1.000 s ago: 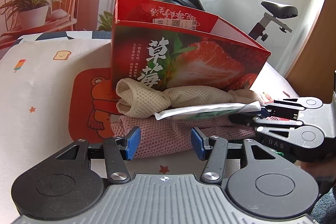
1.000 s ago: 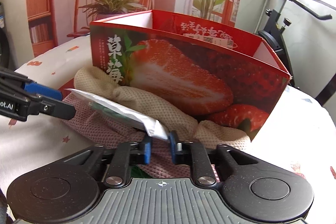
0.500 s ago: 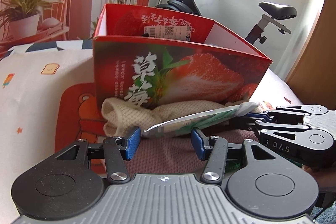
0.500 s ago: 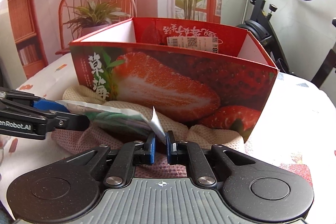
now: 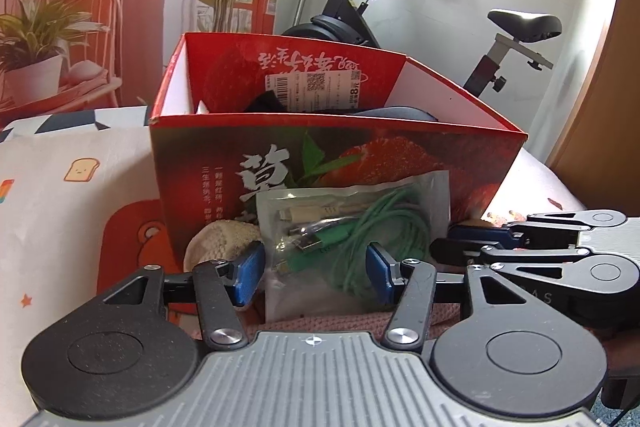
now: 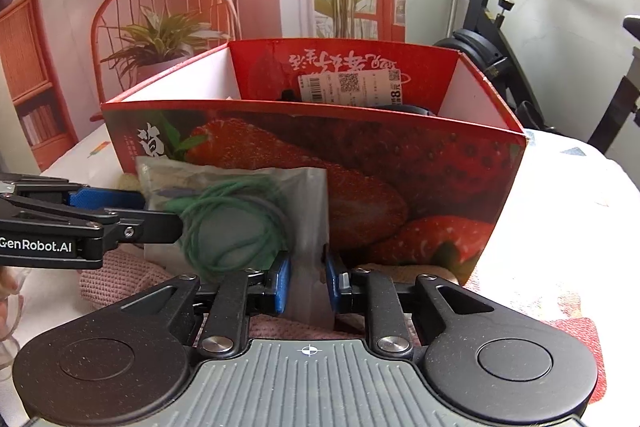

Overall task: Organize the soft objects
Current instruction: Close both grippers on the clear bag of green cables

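Closest to me, the left gripper (image 5: 314, 277) has its blue pads about half apart. The clear plastic bag of coiled green cable (image 5: 352, 223) stands upright just past them, and I see neither pad pressing on it. The right gripper (image 6: 307, 281) has just been opening. Its jaws are now a narrow gap apart with the bag's plain right margin between them, and I cannot tell whether the pads grip it.

The bag is a flat, crinkled rectangle showing thin green cord loops and several small plugs. It stands against the front wall of the red strawberry-print cardboard box (image 5: 400, 155), outside it. The bag's bottom edge is cut off behind both claws.

Under it lies a pink waffle-knit cloth (image 6: 116, 279), mostly covered. A cream knitted cloth (image 5: 224, 239) shows only as a rounded lump to the left of the bag.

Inside the open box I see dark shapes (image 5: 400, 113) that I cannot identify, below a white barcode label (image 5: 316, 87). Everything rests on a pale cartoon-print sheet (image 5: 60, 207). Beyond it stands a black exercise bike (image 5: 360, 11).
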Demonstrator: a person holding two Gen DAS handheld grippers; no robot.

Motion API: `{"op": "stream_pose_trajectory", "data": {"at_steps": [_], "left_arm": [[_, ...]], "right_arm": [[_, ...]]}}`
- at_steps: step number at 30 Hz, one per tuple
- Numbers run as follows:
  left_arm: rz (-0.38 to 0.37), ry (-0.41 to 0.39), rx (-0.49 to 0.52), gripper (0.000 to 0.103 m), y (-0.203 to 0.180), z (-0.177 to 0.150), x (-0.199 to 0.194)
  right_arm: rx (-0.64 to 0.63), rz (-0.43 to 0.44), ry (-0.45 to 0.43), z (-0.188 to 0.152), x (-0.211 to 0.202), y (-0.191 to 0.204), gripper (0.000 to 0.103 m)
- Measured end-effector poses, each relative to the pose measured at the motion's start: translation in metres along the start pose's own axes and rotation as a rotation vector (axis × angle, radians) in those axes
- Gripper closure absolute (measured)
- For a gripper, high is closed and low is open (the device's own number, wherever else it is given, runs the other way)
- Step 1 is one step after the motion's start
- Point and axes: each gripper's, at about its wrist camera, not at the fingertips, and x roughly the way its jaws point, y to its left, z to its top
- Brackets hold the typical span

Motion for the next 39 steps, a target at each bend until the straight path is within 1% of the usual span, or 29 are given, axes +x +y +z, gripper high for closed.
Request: {"op": "stream_pose_trajectory", "data": {"at_steps": [1, 3, 4, 5, 6, 9, 15, 20, 22, 25, 27, 30, 32, 39], "left_arm": [[-0.011, -0.001, -0.003, 0.046, 0.001, 0.0, 0.0], [-0.014, -0.009, 0.003, 0.051, 0.0, -0.002, -0.001], [-0.003, -0.009, 0.01, 0.06, -0.001, -0.002, 0.0], [0.006, -0.005, 0.013, 0.066, 0.0, -0.002, 0.0], [0.003, -0.003, 0.006, 0.067, 0.002, -0.002, 0.0], [-0.017, -0.005, -0.021, 0.067, 0.005, -0.002, -0.002], [-0.027, -0.012, -0.023, 0.067, 0.003, -0.001, -0.006], [-0.057, -0.027, -0.027, 0.067, -0.001, -0.001, -0.013], [-0.069, -0.031, -0.012, 0.067, -0.005, -0.001, -0.014], [-0.054, -0.02, 0.026, 0.067, -0.01, -0.003, -0.01], [-0.051, -0.012, 0.014, 0.067, -0.008, -0.004, -0.007], [-0.051, -0.008, -0.007, 0.062, -0.002, -0.008, -0.006], [-0.056, 0.005, -0.007, 0.056, 0.0, -0.009, -0.005], [-0.077, 0.002, 0.007, 0.048, 0.0, -0.01, -0.002]], "right_arm": [[-0.005, 0.006, 0.004, 0.0, 0.001, 0.0, 0.087], [-0.019, 0.005, 0.003, 0.0, 0.001, 0.001, 0.091], [-0.02, 0.0, 0.003, -0.001, 0.001, 0.0, 0.094], [-0.016, -0.005, 0.004, -0.001, 0.001, 0.0, 0.096], [-0.009, -0.003, 0.004, -0.001, 0.001, -0.002, 0.096], [-0.004, -0.006, -0.002, -0.002, -0.001, -0.002, 0.096], [-0.005, -0.009, -0.019, -0.002, -0.008, 0.001, 0.098], [-0.012, -0.011, -0.033, -0.003, -0.018, 0.0, 0.1], [-0.013, -0.008, -0.032, -0.004, -0.022, -0.002, 0.1], [-0.012, -0.028, -0.024, -0.005, -0.024, -0.005, 0.1], [0.012, -0.036, -0.028, -0.005, -0.025, -0.009, 0.102], [0.039, -0.05, -0.022, -0.006, -0.024, -0.014, 0.102], [0.042, -0.054, -0.02, -0.006, -0.023, -0.015, 0.102], [0.041, -0.047, -0.01, -0.007, -0.015, -0.016, 0.102]]}}
